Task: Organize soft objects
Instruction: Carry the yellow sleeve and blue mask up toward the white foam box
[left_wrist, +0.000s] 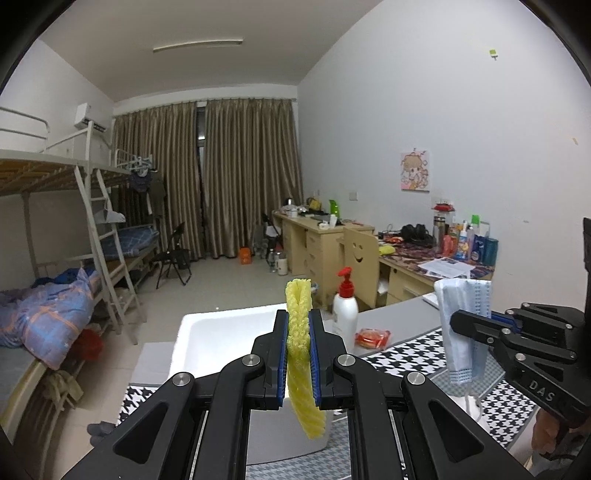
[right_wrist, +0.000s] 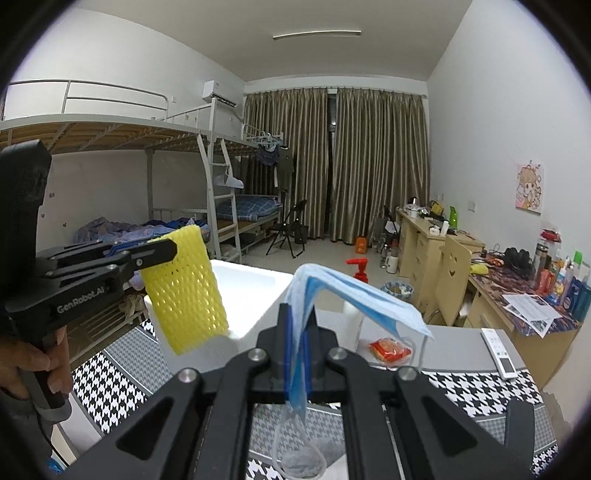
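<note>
My left gripper (left_wrist: 298, 347) is clamped on the yellow foam net (left_wrist: 300, 332) at frame center and my right gripper (right_wrist: 298, 334) pinches the blue face mask (right_wrist: 332, 291), both lifted mid-carry, so next I judge each should drop into the white box (right_wrist: 255, 291) just beyond.

The white bin (left_wrist: 221, 325) stands open-topped just ahead, with only air between it and both loads. Beside its right wall, the pump bottle (left_wrist: 345, 310) and red packet (left_wrist: 373, 338) crowd the table (left_wrist: 402, 314).

pump bottle (right_wrist: 357, 271) mostly hidden behind mask (right_wrist: 354, 295)
</note>
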